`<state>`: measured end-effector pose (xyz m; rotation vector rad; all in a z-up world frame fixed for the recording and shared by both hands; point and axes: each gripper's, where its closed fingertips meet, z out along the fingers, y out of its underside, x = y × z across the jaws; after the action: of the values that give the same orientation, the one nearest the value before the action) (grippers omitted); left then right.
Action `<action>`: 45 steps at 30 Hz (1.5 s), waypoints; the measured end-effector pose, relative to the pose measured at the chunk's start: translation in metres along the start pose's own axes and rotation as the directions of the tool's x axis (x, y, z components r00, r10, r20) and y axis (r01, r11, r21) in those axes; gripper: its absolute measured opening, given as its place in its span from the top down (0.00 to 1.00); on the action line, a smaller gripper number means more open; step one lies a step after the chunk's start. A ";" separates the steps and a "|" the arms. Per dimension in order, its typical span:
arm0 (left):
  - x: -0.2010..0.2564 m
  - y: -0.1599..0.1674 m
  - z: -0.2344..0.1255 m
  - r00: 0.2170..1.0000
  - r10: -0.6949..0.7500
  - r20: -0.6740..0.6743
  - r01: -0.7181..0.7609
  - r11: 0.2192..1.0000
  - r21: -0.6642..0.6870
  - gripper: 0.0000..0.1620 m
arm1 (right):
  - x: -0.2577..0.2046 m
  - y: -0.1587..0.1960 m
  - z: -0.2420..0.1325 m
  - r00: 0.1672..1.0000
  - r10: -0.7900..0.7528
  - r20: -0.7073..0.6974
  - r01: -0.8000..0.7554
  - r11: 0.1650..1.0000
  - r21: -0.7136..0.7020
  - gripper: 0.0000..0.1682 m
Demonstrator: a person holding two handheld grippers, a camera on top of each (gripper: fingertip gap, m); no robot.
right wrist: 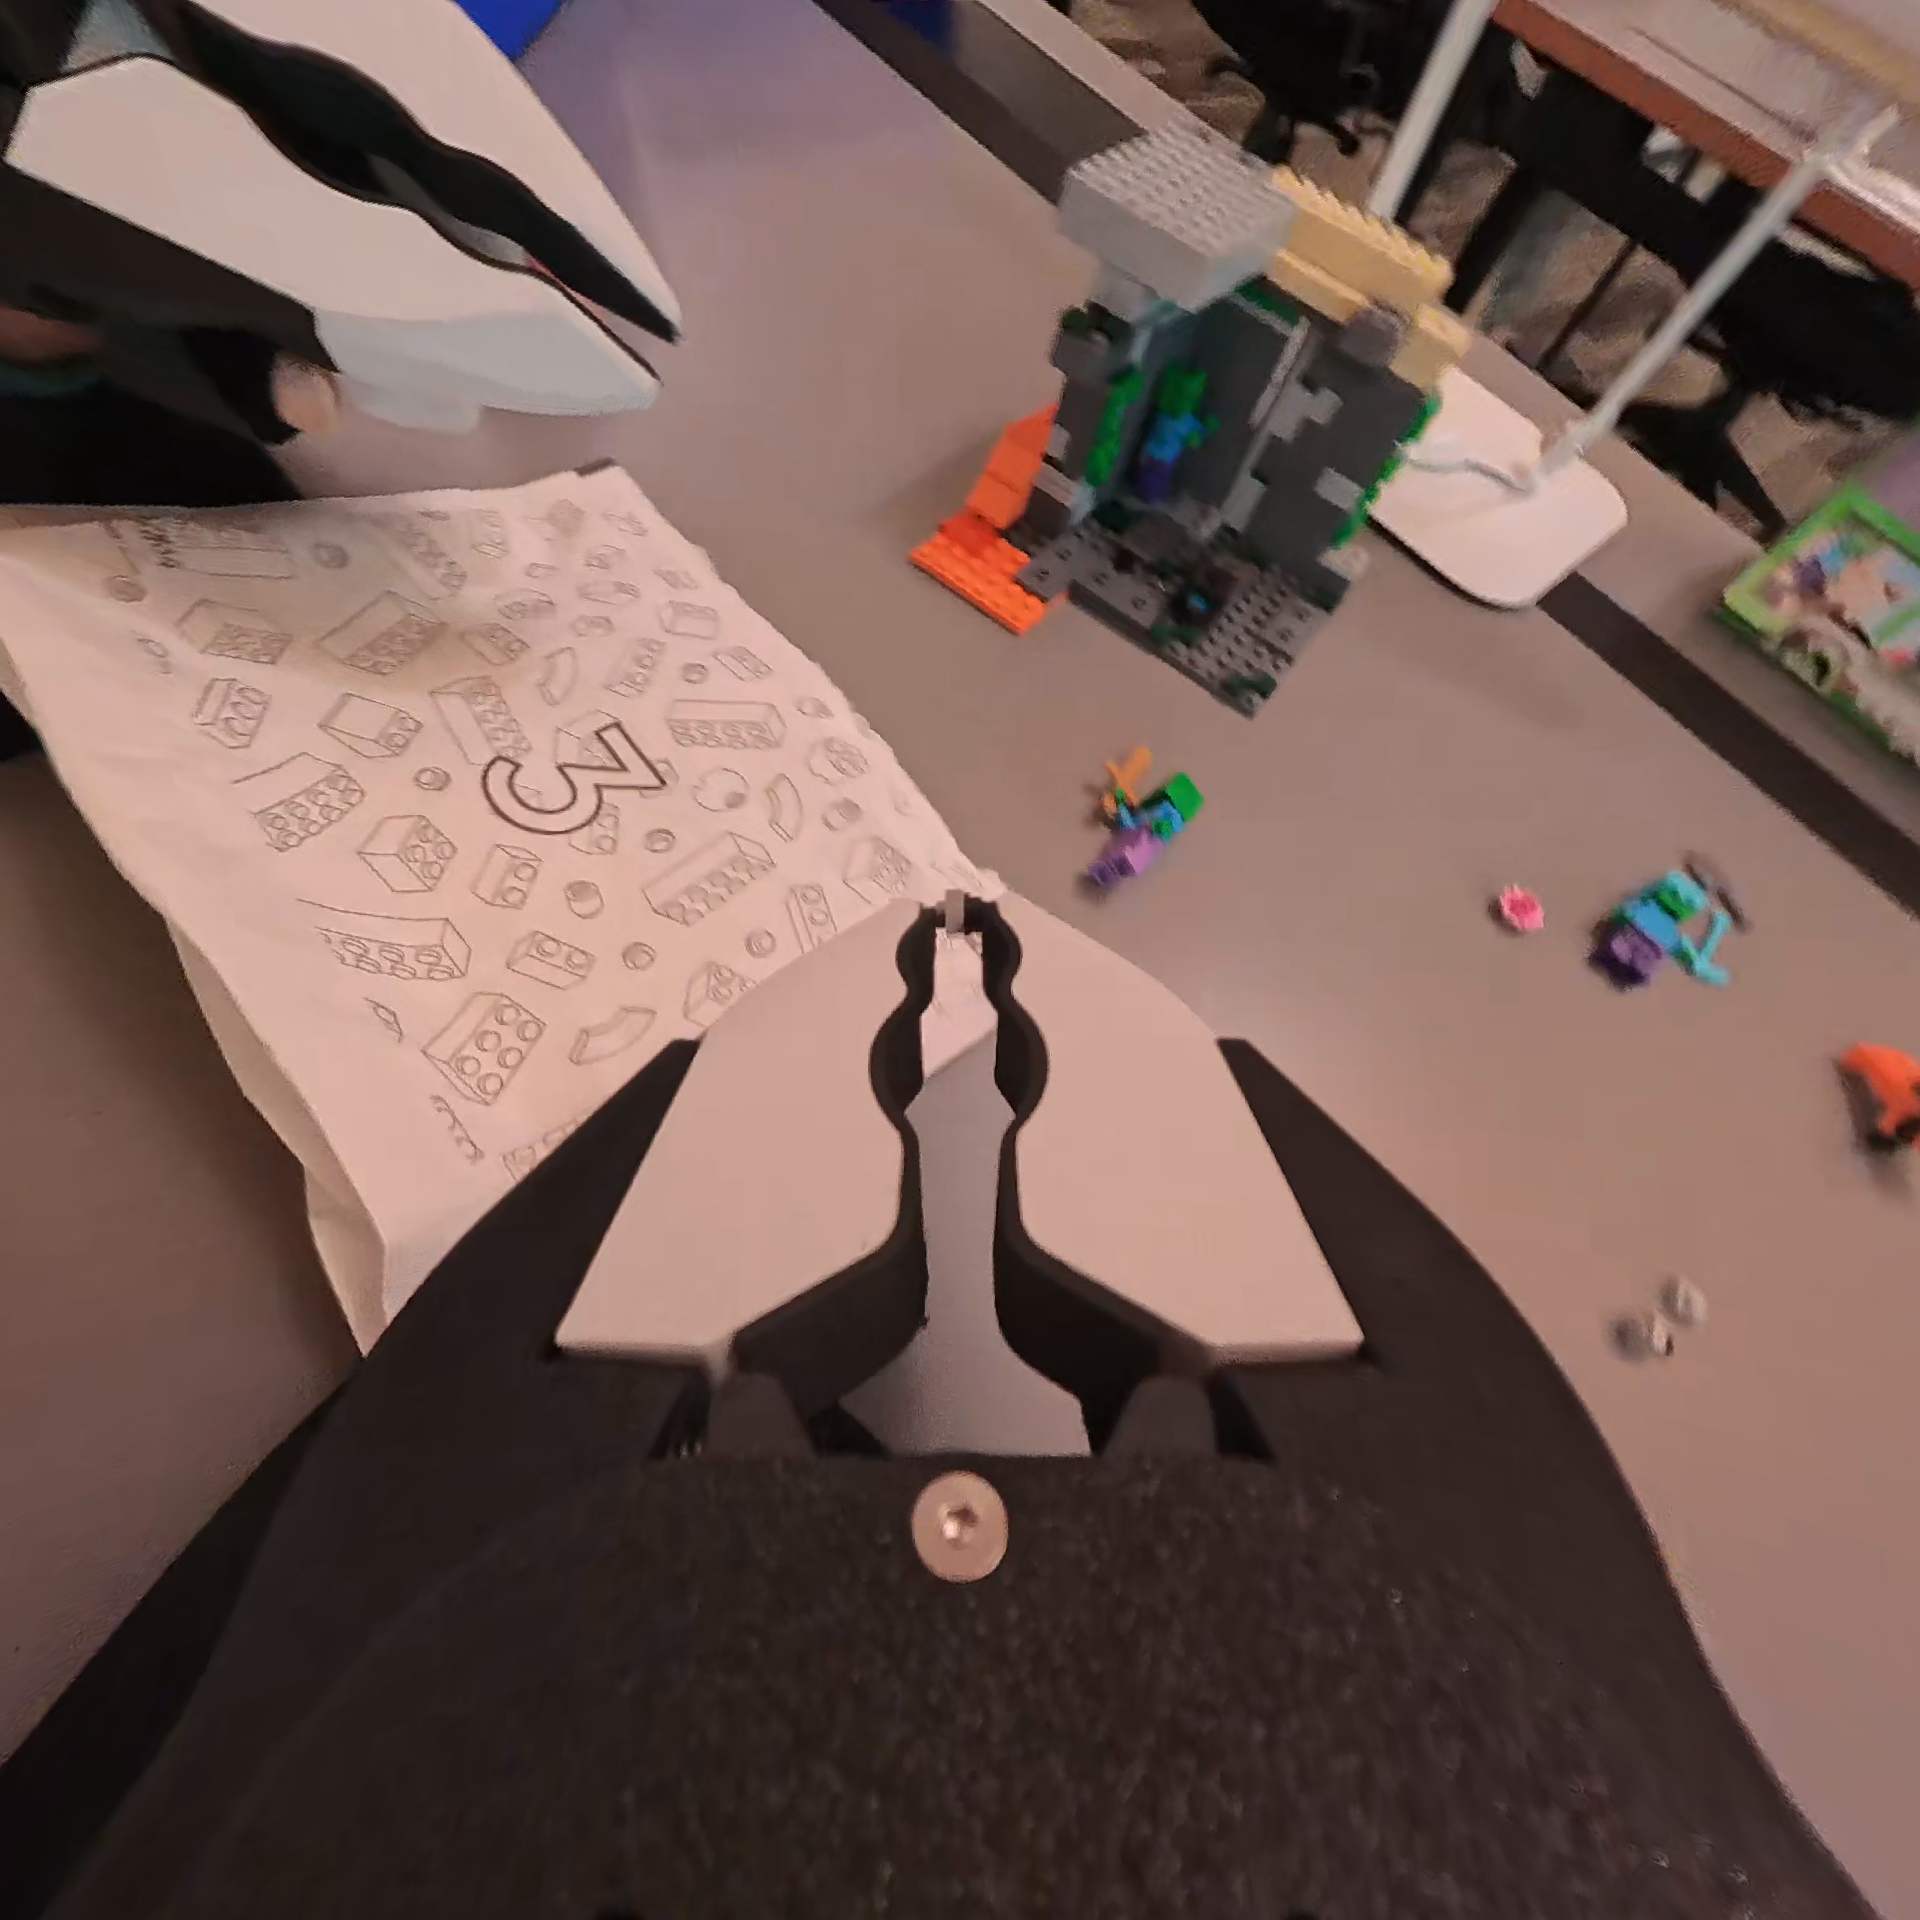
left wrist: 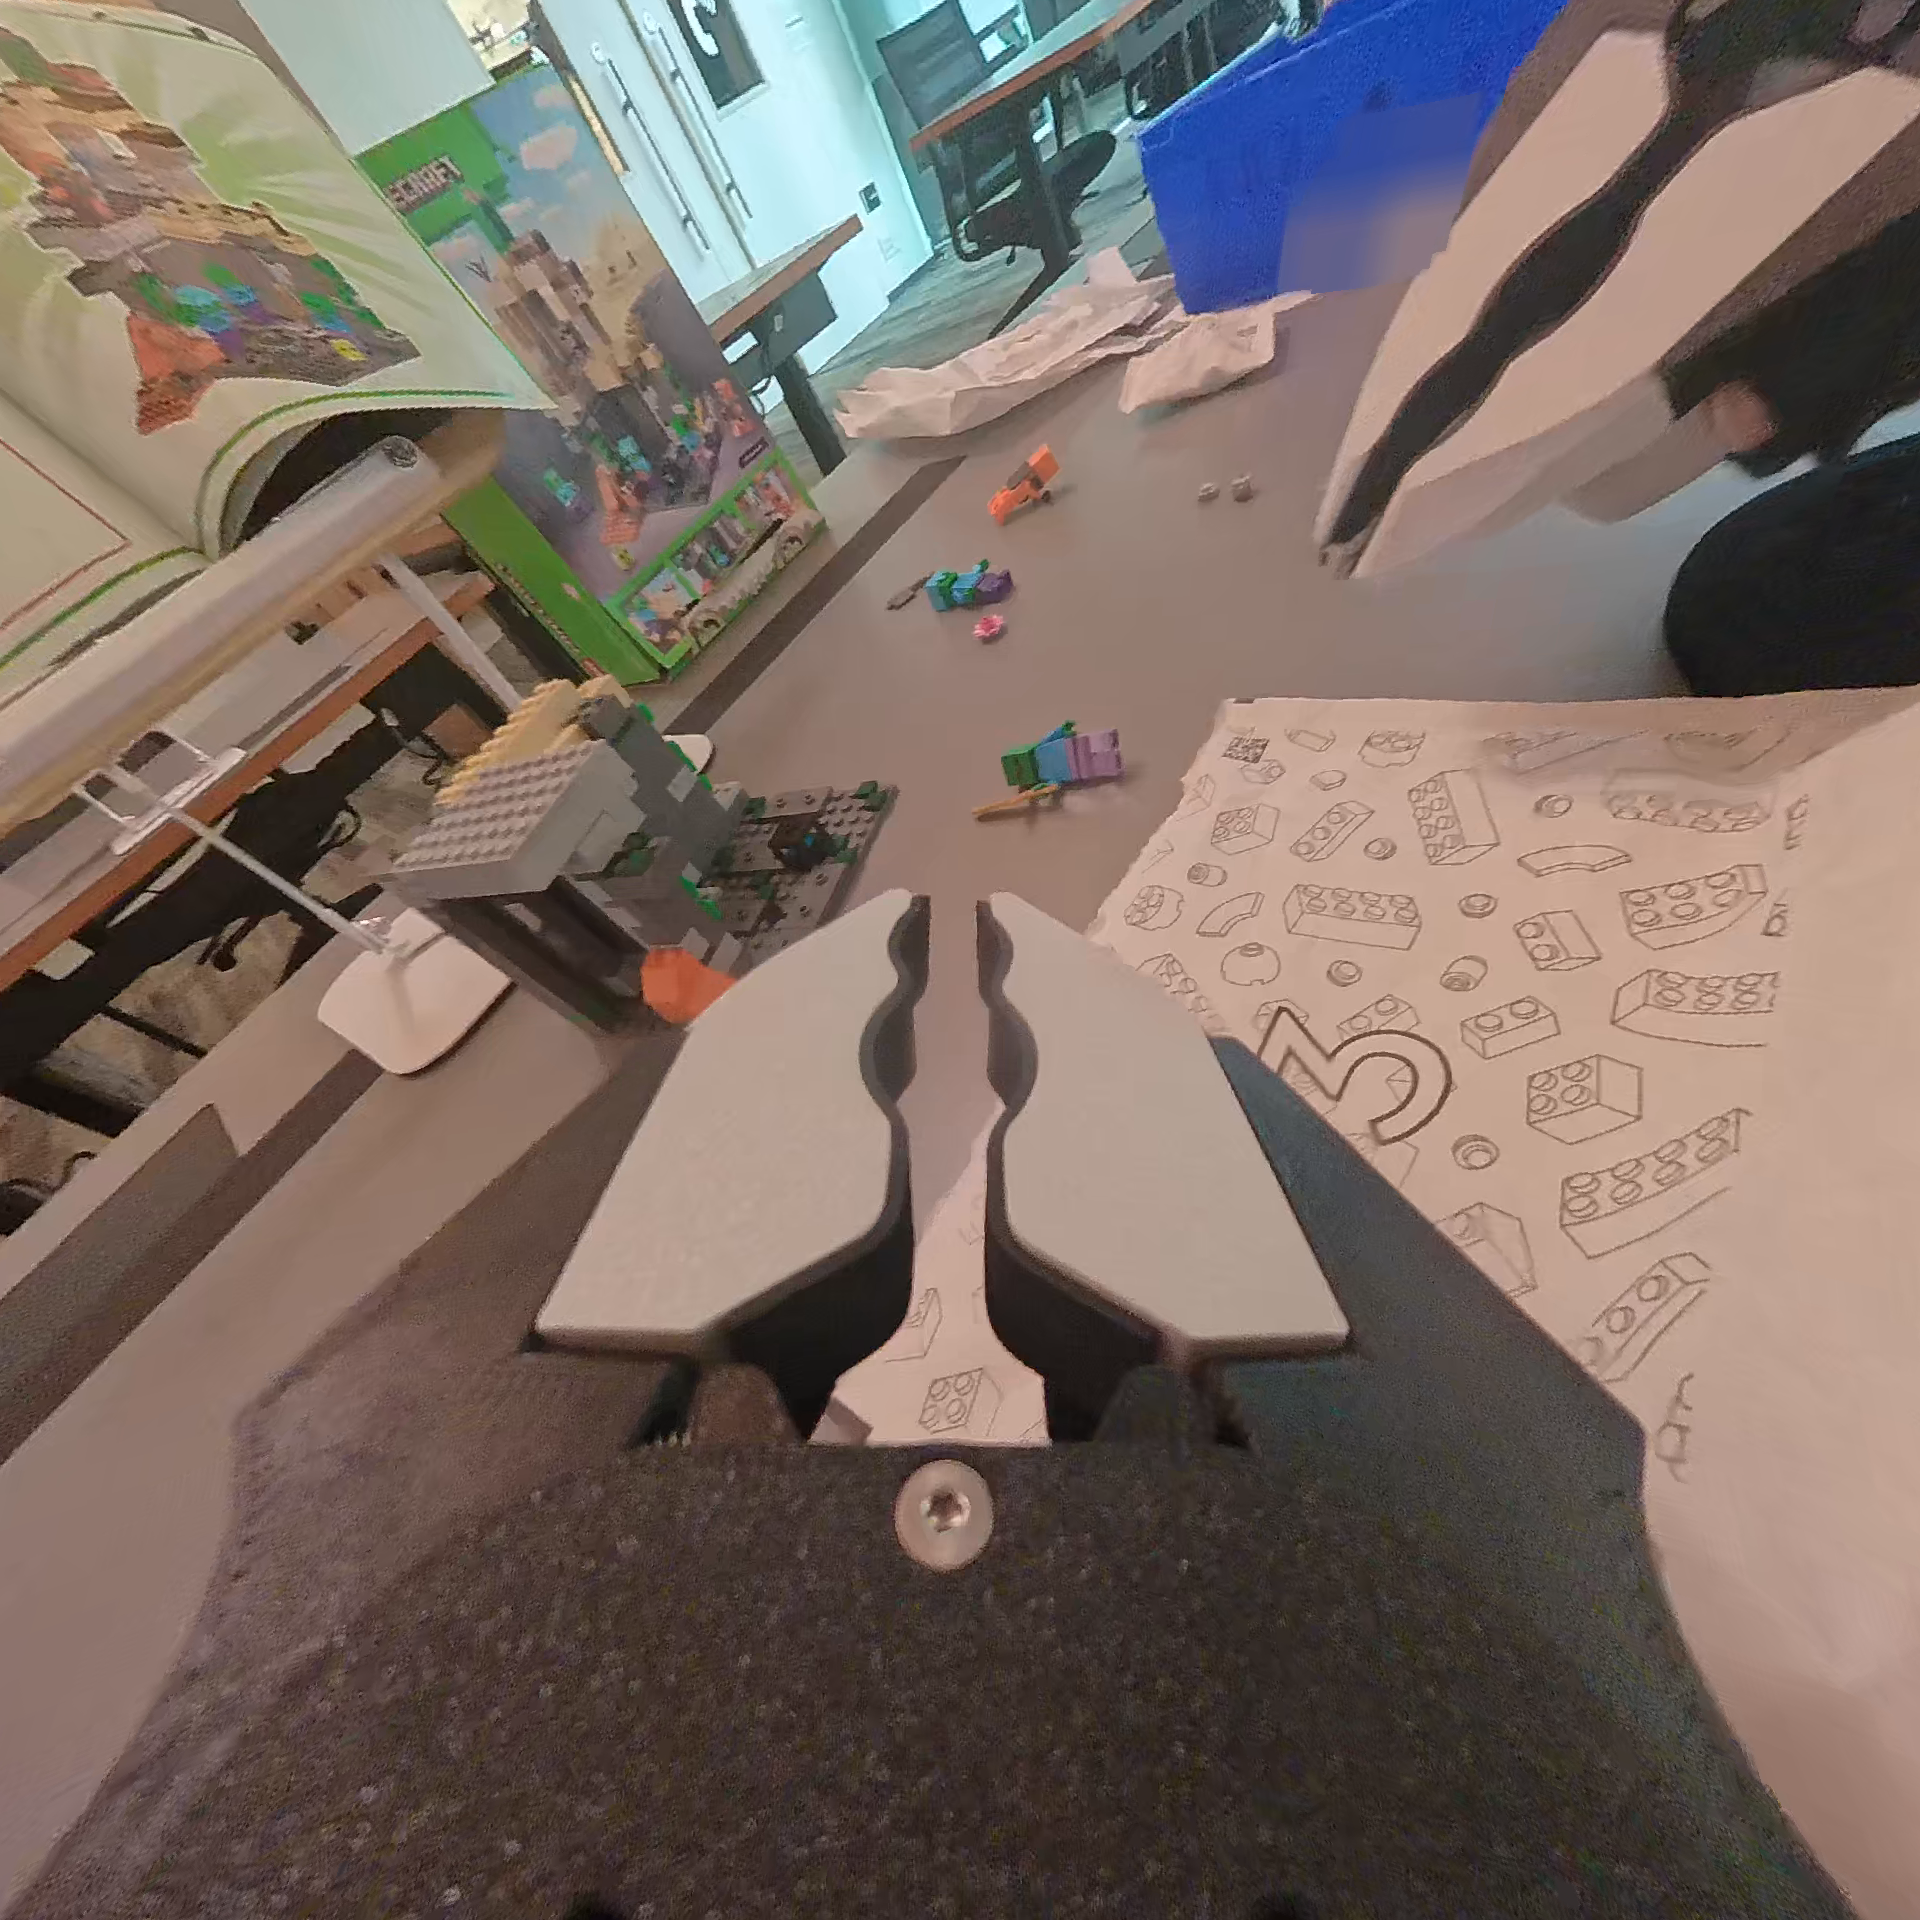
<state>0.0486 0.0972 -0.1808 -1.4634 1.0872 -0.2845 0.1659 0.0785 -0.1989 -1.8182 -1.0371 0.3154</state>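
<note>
Right gripper [right wrist: 958,920] fingers on paper bag [right wrist: 436,790] corner

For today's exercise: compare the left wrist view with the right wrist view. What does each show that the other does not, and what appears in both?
Only the left wrist view shows the open instruction booklet, the blue bin and the crumpled white paper at the far end.

Only the right wrist view shows the right gripper pinching a small pale piece at the edge of the printed paper bag.

Both show the bag, the grey brick build, the set's box, loose figures, the white stand base and the grey table.
</note>
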 end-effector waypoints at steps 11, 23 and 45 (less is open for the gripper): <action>0.021 -0.024 -0.010 0.898 -0.296 -0.325 0.343 0.934 0.097 0.89 | -0.049 -0.052 0.038 0.928 -0.369 0.060 0.353 0.918 0.180 0.95; 0.033 -0.042 -0.020 0.699 -0.448 -0.558 0.548 0.836 0.016 0.90 | -0.064 -0.093 0.026 0.844 -0.519 -0.133 0.528 0.763 0.373 0.95; 0.039 -0.037 -0.003 0.361 -0.579 -0.731 0.673 0.704 -0.226 0.94 | -0.058 -0.076 0.034 0.836 -0.525 -0.157 0.542 0.748 0.384 0.95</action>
<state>0.0837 0.0596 -0.1633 -1.6383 1.0455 -1.6584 0.0710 0.0665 -0.1639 -1.0779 -1.3021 0.1292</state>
